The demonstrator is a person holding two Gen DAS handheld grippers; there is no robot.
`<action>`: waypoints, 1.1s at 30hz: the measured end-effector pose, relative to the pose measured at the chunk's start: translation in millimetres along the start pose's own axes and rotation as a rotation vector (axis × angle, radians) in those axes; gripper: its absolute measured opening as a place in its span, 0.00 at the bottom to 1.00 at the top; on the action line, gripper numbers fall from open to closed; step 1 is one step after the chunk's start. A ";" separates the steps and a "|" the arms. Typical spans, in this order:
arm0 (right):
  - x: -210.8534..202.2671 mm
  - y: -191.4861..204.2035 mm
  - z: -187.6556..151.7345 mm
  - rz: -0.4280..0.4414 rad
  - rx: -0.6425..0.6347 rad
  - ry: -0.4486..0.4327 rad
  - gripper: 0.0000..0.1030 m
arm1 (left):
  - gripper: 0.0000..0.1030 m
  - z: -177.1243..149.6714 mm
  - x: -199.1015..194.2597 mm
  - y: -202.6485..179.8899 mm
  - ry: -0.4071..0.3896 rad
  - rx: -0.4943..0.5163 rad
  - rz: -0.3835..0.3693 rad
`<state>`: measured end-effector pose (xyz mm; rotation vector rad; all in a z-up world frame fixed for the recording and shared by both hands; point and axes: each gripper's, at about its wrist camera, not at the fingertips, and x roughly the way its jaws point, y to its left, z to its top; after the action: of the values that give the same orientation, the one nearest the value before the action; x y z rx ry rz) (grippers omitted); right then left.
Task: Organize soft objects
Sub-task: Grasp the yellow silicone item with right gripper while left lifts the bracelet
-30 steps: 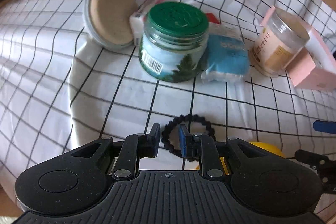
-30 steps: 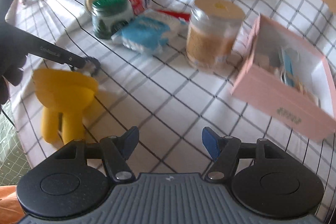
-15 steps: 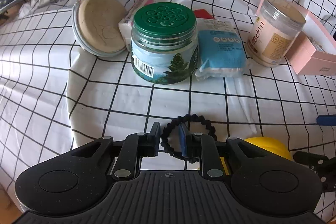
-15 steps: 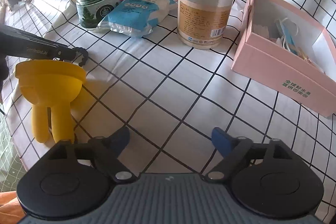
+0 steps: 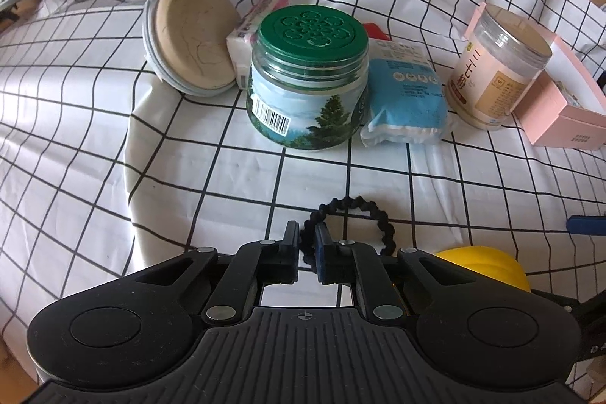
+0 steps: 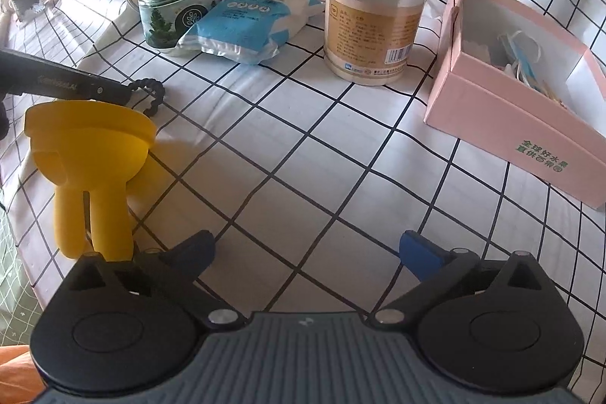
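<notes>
Left gripper (image 5: 306,239), low centre of its view: fingers clamped on the near-left arc of a black hair tie (image 5: 350,220). Judged light, limp, springy; pinching one strand suits it. Right gripper (image 6: 306,248): fingers wide apart, empty. Pink box (image 6: 503,124), right of frame, open, holding small bands and bits. Green-lidded jar (image 5: 308,78) and tan-lidded jar (image 6: 373,6) closed.

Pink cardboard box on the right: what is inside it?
The open pink cardboard box holds a loose tangle of thin bands or cords, blue, white and yellowish, against its white lining. Its near wall hides the bottom, so anything lying lower cannot be seen.
</notes>
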<state>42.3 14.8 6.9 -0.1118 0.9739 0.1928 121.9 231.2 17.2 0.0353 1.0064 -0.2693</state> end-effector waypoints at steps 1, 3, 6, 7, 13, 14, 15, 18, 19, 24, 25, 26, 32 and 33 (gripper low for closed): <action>0.2 -0.2 0.2 0.004 -0.009 0.000 1.00 | 0.10 -1.2 -0.7 0.9 -0.002 -0.009 -0.006; 0.6 -1.2 2.1 0.019 -0.035 0.008 1.00 | 0.10 -5.2 -3.2 5.2 -0.006 -0.034 -0.023; -3.0 -2.7 8.3 0.035 -0.019 0.043 0.94 | 0.10 -15.3 -11.0 13.7 -0.017 -0.080 -0.038; -9.2 -2.4 10.5 0.054 -0.005 0.032 0.94 | 0.10 -19.3 -14.7 17.3 -0.023 -0.097 -0.044; -49.7 30.3 20.1 0.258 -0.066 -0.091 0.94 | 0.09 -40.1 -38.8 39.0 -0.061 -0.195 -0.057; -49.4 39.8 22.2 0.287 -0.085 -0.087 0.94 | 0.09 -42.4 -42.2 41.6 -0.067 -0.206 -0.056; -46.2 50.2 24.8 0.304 -0.102 -0.079 0.94 | 0.09 -44.7 -45.4 44.2 -0.072 -0.217 -0.055; -30.5 77.1 30.3 0.314 -0.145 -0.059 0.94 | 0.09 -51.6 -55.6 51.0 -0.090 -0.244 -0.047; -24.6 83.7 32.4 0.315 -0.154 -0.055 0.94 | 0.09 -53.8 -58.7 53.5 -0.093 -0.250 -0.046; 1.8 95.6 47.0 0.324 -0.135 -0.039 0.92 | 0.09 -65.9 -74.5 60.3 -0.101 -0.265 -0.048; 3.6 95.2 48.7 0.321 -0.124 -0.036 0.88 | 0.09 -68.2 -76.9 60.1 -0.102 -0.265 -0.049; 2.6 94.1 49.4 0.316 -0.114 -0.038 0.80 | 0.09 -69.8 -79.5 59.5 -0.101 -0.263 -0.051; -31.5 68.0 44.6 0.324 -0.086 -0.086 0.55 | 0.09 -71.2 -88.4 39.6 -0.087 -0.206 -0.091; -39.9 61.2 40.6 0.308 -0.084 -0.101 0.54 | 0.09 -70.0 -88.3 32.0 -0.081 -0.185 -0.106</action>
<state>40.4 77.5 62.2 -0.0280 0.8788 0.5186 26.9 291.1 50.5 -0.1962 0.9499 -0.2717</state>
